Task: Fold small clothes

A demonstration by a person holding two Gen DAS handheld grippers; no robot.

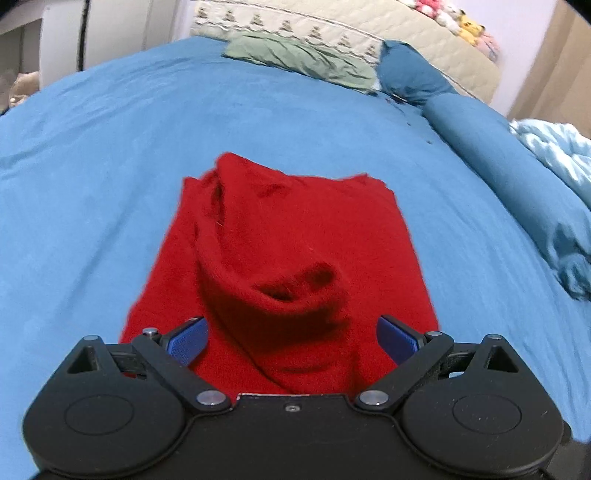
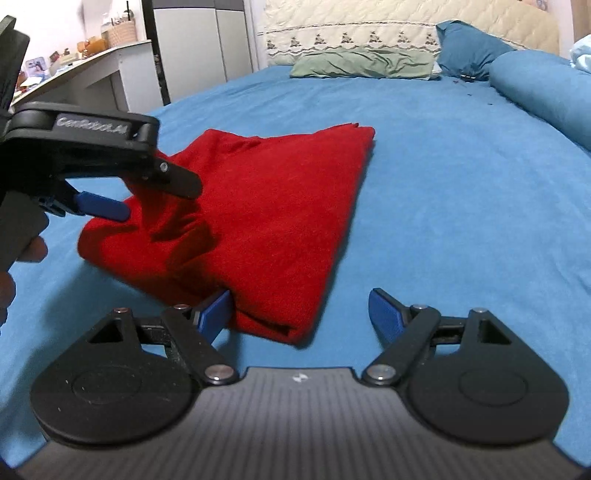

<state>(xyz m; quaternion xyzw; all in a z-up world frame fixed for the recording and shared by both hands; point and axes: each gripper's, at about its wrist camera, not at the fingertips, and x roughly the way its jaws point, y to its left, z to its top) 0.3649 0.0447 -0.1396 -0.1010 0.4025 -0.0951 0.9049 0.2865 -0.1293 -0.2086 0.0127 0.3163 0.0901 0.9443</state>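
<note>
A red knit garment (image 1: 280,236) lies folded on the blue bed sheet (image 1: 92,155), with a raised rumpled fold along its middle. My left gripper (image 1: 291,338) is open, its blue pads on either side of the near bulge of cloth, just above it. In the right wrist view the garment (image 2: 266,206) lies ahead and left. My right gripper (image 2: 301,314) is open at the garment's near corner, with the left pad against the cloth edge. The left gripper (image 2: 122,203) also shows there at the left, open over the garment's left end.
A green pillow (image 1: 306,61) and a dark blue pillow (image 1: 410,74) lie at the headboard (image 1: 332,22). A rolled blue duvet (image 1: 517,162) runs along the right side. A white desk (image 2: 92,74) with small items stands left of the bed.
</note>
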